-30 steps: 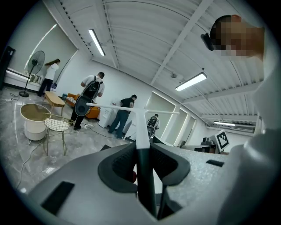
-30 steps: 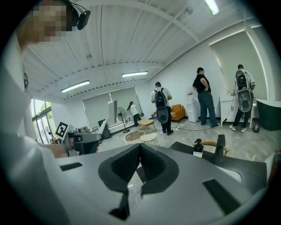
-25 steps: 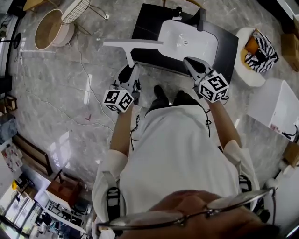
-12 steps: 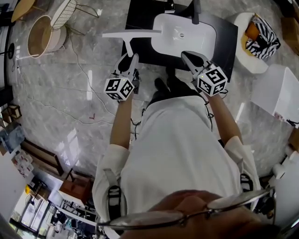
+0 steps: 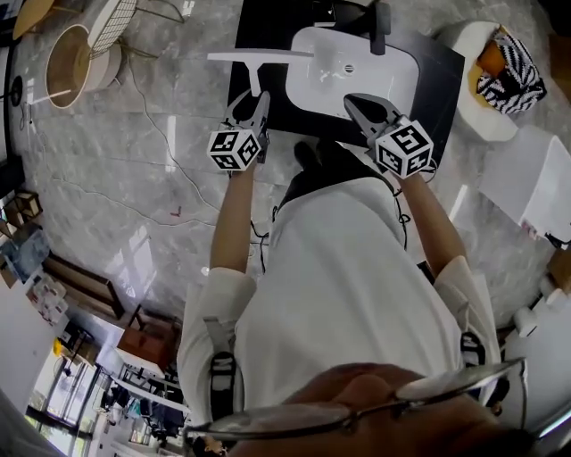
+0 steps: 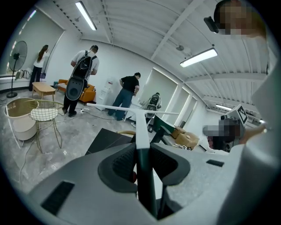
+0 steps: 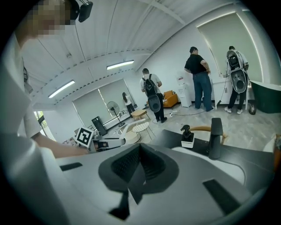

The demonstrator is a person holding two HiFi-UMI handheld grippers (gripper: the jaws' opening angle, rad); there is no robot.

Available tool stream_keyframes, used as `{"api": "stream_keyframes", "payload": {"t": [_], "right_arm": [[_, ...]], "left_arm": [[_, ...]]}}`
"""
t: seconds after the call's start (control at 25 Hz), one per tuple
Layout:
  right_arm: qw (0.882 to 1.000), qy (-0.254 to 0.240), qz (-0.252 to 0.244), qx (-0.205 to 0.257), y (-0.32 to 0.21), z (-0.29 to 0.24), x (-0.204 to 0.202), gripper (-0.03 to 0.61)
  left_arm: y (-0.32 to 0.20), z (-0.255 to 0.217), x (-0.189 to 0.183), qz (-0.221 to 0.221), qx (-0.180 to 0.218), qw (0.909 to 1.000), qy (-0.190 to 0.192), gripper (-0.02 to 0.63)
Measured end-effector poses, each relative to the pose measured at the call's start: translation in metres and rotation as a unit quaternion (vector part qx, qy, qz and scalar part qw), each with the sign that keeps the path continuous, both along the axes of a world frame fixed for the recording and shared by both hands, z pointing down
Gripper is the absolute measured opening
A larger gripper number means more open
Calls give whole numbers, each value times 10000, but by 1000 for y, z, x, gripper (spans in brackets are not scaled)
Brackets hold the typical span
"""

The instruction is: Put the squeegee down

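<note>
Now: left gripper (image 6: 142, 154) grips squeegee (image 6: 141, 127) by its handle, pads tight on both sides. Right gripper (image 7: 139, 169) has fingers pressed together, nothing between them. Squeegee's white blade lies crosswise over left edge of black counter (image 5: 268, 27), its right tip near white sink (image 5: 379, 76). Faucet (image 7: 215, 137) and soap bottle (image 7: 187, 135) stand on counter. Far off, people (image 6: 81, 79) stand with backs turned.

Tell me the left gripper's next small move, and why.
Probably lower the squeegee onto the black counter, left of the basin, before letting go. The left gripper is clamped on its handle, and the blade sticks out past the counter's left edge, seemingly resting on nothing.
</note>
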State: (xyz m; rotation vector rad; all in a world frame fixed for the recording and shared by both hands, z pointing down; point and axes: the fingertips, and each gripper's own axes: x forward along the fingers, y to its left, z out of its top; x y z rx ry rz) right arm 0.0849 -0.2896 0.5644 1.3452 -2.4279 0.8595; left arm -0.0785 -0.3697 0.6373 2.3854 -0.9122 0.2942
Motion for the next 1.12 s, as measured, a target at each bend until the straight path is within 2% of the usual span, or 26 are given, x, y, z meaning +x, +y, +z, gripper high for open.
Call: {"api": "stream_keyframes", "payload": {"t": [0.16, 0.56, 1.12], "right_arm": [[9996, -102, -149, -214, -11, 23, -5, 6], [9972, -322, -371, -571, -32, 59, -10, 6], [9939, -507, -481, -857, -49, 89, 6, 6]], "left_arm": [[-19, 30, 10, 25, -168, 9996, -204, 97], [-65, 113, 18, 0, -605, 9932, -998, 95], [-77, 193, 20, -154, -1325, 9729, -1891, 96]]}}
